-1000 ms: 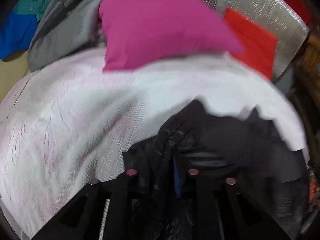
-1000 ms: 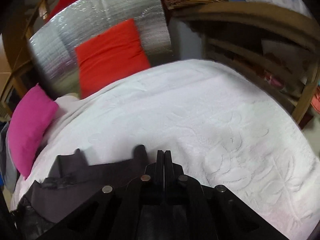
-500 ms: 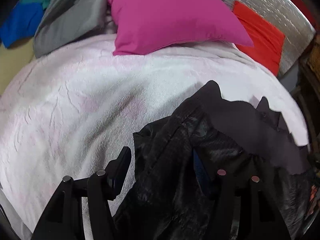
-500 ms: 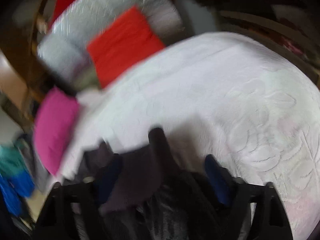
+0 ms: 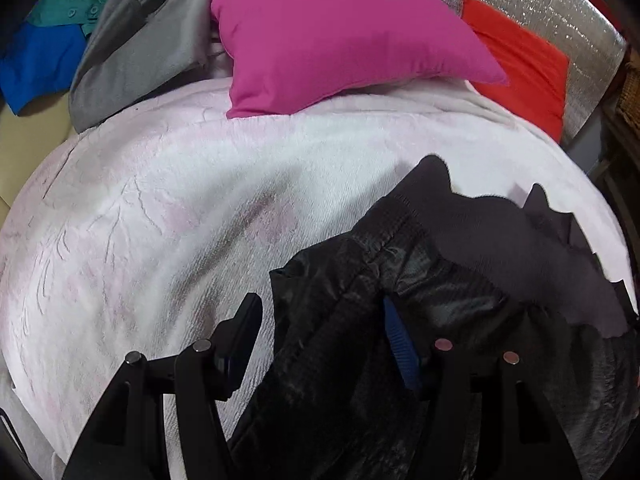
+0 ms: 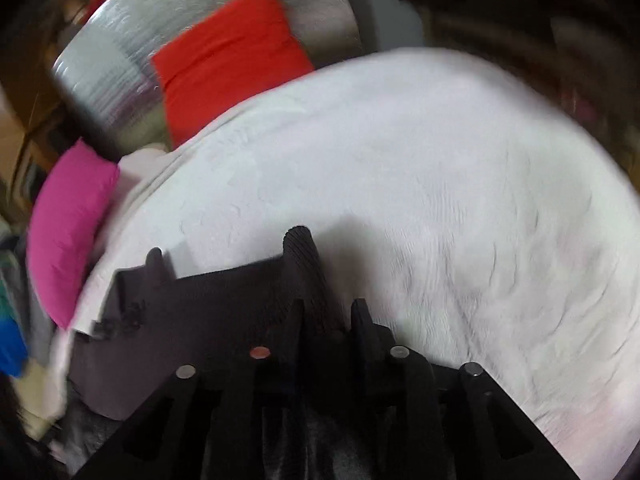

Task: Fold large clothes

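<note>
My left tongs (image 5: pixel 320 328) wide apart over the black jacket (image 5: pixel 360 340) on the white bed cover (image 5: pixel 160 208), not squeezing it, my right tongs (image 6: pixel 328 316) just closing around its ribbed cuff (image 6: pixel 304 264), pink pillow (image 5: pixel 340 28) far ahead

Black garment (image 5: pixel 360 312); white embossed bedspread (image 5: pixel 160 208); magenta pillow (image 5: pixel 332 32); red cushion (image 5: pixel 524 64); grey cloth (image 5: pixel 140 48).

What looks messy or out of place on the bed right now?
The dark jacket lies crumpled in a heap on the white blanket, not spread flat. A grey garment and a blue one sit bunched at the far edge beside the pink pillow.
</note>
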A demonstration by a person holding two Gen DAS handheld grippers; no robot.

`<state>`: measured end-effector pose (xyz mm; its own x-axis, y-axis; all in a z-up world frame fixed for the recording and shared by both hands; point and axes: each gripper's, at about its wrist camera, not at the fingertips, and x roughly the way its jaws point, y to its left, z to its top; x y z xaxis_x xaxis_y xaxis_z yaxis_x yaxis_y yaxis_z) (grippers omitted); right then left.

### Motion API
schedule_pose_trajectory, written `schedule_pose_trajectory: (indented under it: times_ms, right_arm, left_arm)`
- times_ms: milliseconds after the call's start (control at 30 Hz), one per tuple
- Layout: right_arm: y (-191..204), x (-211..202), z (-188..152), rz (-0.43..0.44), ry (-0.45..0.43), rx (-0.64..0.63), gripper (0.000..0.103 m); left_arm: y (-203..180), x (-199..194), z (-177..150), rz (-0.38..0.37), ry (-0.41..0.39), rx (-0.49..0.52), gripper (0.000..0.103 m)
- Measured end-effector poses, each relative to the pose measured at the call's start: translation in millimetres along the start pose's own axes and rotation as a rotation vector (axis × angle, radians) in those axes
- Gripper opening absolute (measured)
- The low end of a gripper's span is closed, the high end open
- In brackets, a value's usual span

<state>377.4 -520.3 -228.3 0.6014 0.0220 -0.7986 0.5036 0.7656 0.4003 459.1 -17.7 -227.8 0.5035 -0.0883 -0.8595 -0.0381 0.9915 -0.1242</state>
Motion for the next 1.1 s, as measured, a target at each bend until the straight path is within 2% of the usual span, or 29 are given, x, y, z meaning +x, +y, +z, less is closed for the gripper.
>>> schedule_pose_trajectory:
  times_ms: [67,100,167,300,400,467,667,733,800,933,1100]
  right_arm:
    - [-10,-20,4,0.057,-0.027,0.046,0.075]
    - [-15,-34,2,0.085,-0.059,0.056,0.079]
    - [-27,-63,-4,0.120,-0.091,0.049,0.079]
    - [-59,-80,-25,0.178,-0.001,0.060,0.079]
    - [-92,-84,-48,0.198,0.074,0.111,0.079]
    - [-109,-88,-60,0.222,0.107,0.131,0.079]
    - [-141,-67,-70,0.318,0.204,0.189,0.079]
    - [-144,-53,-74,0.396,0.252,0.226,0.079]
    - [-136,-38,-74,0.449,0.302,0.201,0.080]
    - [-119,-34,-77,0.475,0.313,0.107,0.084]
    - [-90,-24,-78,0.487,0.324,0.039,0.085]
  left_arm:
    - [5,-7,0,-0.017,-0.004,-0.004,0.063]
    - [9,-12,-1,-0.025,-0.005,-0.009,0.063]
    - [17,-21,-2,-0.053,-0.009,-0.019,0.063]
    - [35,-40,-9,-0.124,0.000,-0.026,0.070]
    - [54,-47,-12,-0.220,0.016,-0.041,0.072]
    - [62,-47,-15,-0.273,0.036,-0.049,0.076]
    - [70,-25,-27,-0.398,0.172,-0.093,0.078]
    - [71,-15,-28,-0.429,0.214,-0.115,0.079]
    - [68,-7,-30,-0.467,0.248,-0.120,0.079]
    - [59,4,-34,-0.544,0.314,-0.092,0.081]
    - [44,8,-31,-0.609,0.331,-0.074,0.084]
